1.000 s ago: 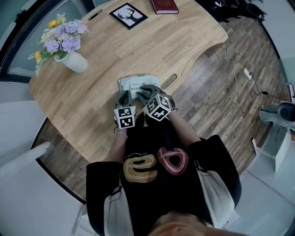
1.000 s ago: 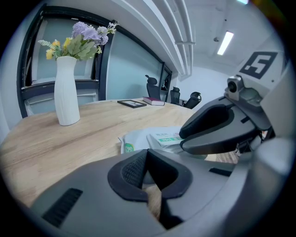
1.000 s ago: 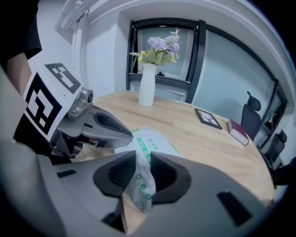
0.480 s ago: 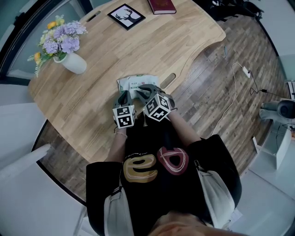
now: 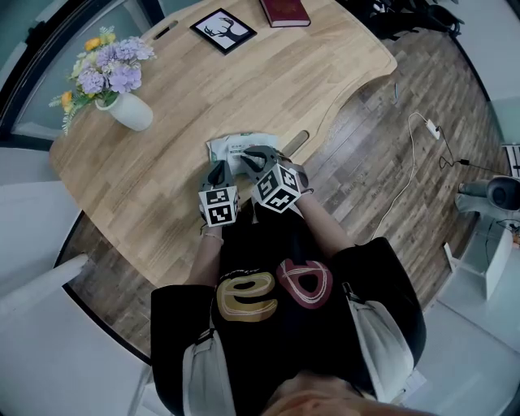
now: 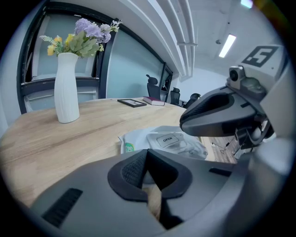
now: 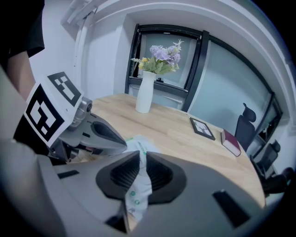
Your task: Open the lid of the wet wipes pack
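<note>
The white wet wipes pack (image 5: 242, 146) lies flat on the wooden table (image 5: 162, 171), near its front edge. Its lid flap marked OPEN (image 6: 167, 139) faces up and lies flat. My left gripper (image 5: 218, 172) sits at the pack's near left edge, its jaws (image 6: 147, 157) closed with a thin strip of the film between the pads. My right gripper (image 5: 258, 159) reaches over the pack's right side. Its jaws are closing, and a fold of white film with green dots (image 7: 138, 180) stands pinched between its pads (image 7: 140, 159).
A white vase of flowers (image 5: 122, 101) stands at the far left. A framed deer picture (image 5: 226, 27) and a red book (image 5: 284, 10) lie at the far edge. A cable slot (image 5: 296, 140) is cut in the table just right of the pack. A cable (image 5: 422, 154) trails on the floor.
The right gripper's jaws have drawn closer together over the pack. The left gripper and the pack have stayed where they were.
</note>
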Available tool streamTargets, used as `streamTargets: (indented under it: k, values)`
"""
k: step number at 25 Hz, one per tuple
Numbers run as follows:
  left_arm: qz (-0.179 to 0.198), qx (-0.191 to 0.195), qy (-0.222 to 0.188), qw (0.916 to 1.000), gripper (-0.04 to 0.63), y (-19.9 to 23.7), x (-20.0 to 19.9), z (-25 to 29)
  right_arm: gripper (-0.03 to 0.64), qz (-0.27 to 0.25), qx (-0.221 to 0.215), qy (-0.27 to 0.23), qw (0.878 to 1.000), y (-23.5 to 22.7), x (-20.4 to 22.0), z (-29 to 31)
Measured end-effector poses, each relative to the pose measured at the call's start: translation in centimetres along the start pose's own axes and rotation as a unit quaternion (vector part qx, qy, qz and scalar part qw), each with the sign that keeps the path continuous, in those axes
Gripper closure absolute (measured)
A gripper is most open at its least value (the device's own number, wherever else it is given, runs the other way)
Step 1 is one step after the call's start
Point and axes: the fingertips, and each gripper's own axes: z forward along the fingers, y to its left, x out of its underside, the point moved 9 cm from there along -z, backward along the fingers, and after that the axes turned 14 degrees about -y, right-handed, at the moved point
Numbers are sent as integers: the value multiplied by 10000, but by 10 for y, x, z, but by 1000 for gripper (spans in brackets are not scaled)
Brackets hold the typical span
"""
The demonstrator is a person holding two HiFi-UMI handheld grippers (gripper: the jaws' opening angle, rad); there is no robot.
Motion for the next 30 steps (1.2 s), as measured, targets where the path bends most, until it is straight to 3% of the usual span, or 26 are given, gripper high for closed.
streamTargets:
  k: [30]
  values:
    - [-199, -39, -134, 9997, 581, 2, 3, 0, 575, 56, 196, -162, 9997, -24, -11, 6]
